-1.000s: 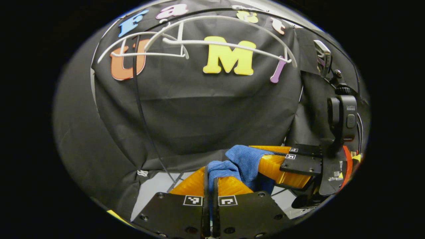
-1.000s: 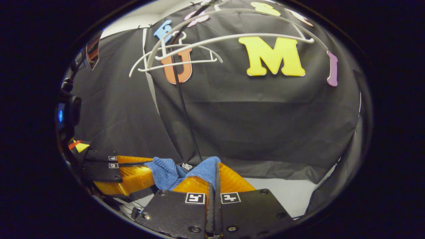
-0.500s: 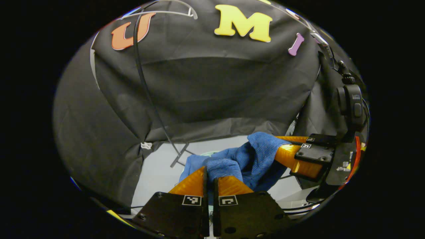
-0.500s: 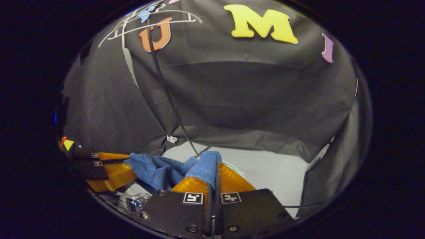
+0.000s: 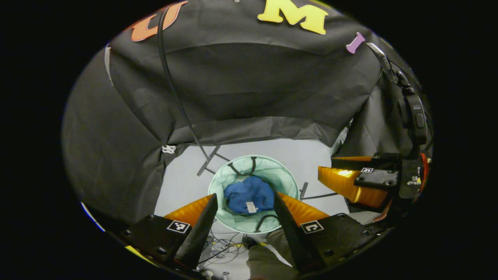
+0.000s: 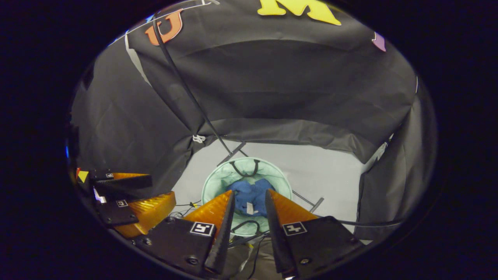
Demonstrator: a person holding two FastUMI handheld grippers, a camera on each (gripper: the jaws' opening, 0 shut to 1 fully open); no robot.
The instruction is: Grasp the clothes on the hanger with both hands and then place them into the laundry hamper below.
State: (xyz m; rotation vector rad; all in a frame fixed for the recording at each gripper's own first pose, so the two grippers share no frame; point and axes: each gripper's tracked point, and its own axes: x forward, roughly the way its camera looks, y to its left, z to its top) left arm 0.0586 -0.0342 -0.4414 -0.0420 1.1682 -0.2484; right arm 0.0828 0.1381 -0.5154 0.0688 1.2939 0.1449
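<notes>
The blue garment (image 5: pixel 249 197) lies crumpled inside the pale green round hamper (image 5: pixel 225 177) on the floor, seen from above between my fingers in both views; it shows as the blue garment (image 6: pixel 251 197) in the hamper (image 6: pixel 218 175). My left gripper (image 5: pixel 245 202) is open above the hamper with nothing between its fingers. My right gripper (image 6: pixel 249 196) is also open and holds nothing. In the left gripper view the right gripper (image 5: pixel 334 173) shows at the right, open. In the right gripper view the left gripper (image 6: pixel 155 190) shows at the lower left, open.
The hamper stands on a light grey floor (image 5: pixel 183 171) beside the thin black stand legs (image 5: pixel 208 165). A black pole (image 5: pixel 171 85) runs up the black cloth wall. Loose cables (image 5: pixel 223 245) lie on the floor near the hamper. A sleeve (image 5: pixel 264 260) shows at the bottom.
Both grippers opened and let go of the blue garment, which dropped into the hamper. Both views tilted down, so the white hangers have left the top of the frames.
</notes>
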